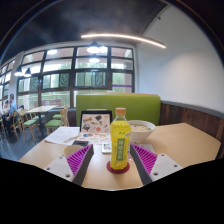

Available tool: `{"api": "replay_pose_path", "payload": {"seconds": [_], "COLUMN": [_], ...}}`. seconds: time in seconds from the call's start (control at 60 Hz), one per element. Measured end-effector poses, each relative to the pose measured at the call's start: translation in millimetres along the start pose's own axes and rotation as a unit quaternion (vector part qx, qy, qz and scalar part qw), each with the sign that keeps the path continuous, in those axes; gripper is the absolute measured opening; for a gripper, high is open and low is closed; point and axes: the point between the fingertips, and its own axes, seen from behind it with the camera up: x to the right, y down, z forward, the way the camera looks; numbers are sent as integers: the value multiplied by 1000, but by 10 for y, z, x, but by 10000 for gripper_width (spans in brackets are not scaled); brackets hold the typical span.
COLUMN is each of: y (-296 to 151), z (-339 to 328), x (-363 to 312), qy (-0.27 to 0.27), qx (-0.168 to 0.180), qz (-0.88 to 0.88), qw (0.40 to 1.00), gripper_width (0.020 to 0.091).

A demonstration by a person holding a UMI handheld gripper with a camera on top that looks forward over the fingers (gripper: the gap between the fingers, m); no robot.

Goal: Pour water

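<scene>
A: Bottle [120,140] status?

B: Upright on the tabletop [180,140], yellow-green drink, orange cap on, label facing us. It stands between the two fingers of the tool [113,160], base about level with the purple pads [82,157].

A: Clamped?

B: Don't think so. Fingers are spread wide, with a visible gap on each side of the bottle. It rests on its own base and the tool carries nothing. I read it as lined up for a grasp, not yet holding.

A: Why centred like that?

B: My guess: an even close from both sides, so the bottle doesn't get shoved sideways or tipped. It's tall and narrow, so an off-centre push could topple it.

A: Where does it pour?

B: Likely the white bowl [141,129], just behind the bottle and slightly to one side, near enough for a short tilt. Can't tell if anything is in it. Cap looks on, which would block a pour.

A: Other clutter?

B: A printed card or menu [96,124] stands behind the bottle, with papers [63,134] lying flat beside it. Both sit well back from the fingers.

A: Surface and room?

B: Pale wood tabletop, flat and matte. Green bench seat [140,106] behind it. Beyond that, big grid windows [75,75] with daylight, and a long strip light [123,39] overhead. More tables and chairs [28,118] far off by the windows.
</scene>
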Motion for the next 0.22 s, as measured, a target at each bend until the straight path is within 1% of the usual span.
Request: {"api": "replay_pose_path", "payload": {"seconds": [0.1,0.183,0.217], "y": [-25,-44,-49], "z": [-489,-901,-989], "x": [-150,-409,-407], "qy": [-1,-20,-29], "qx": [-3,1,1], "qz": [16,39,46], "qw": [1000,999,999], "gripper_width": [816,815,816]}}
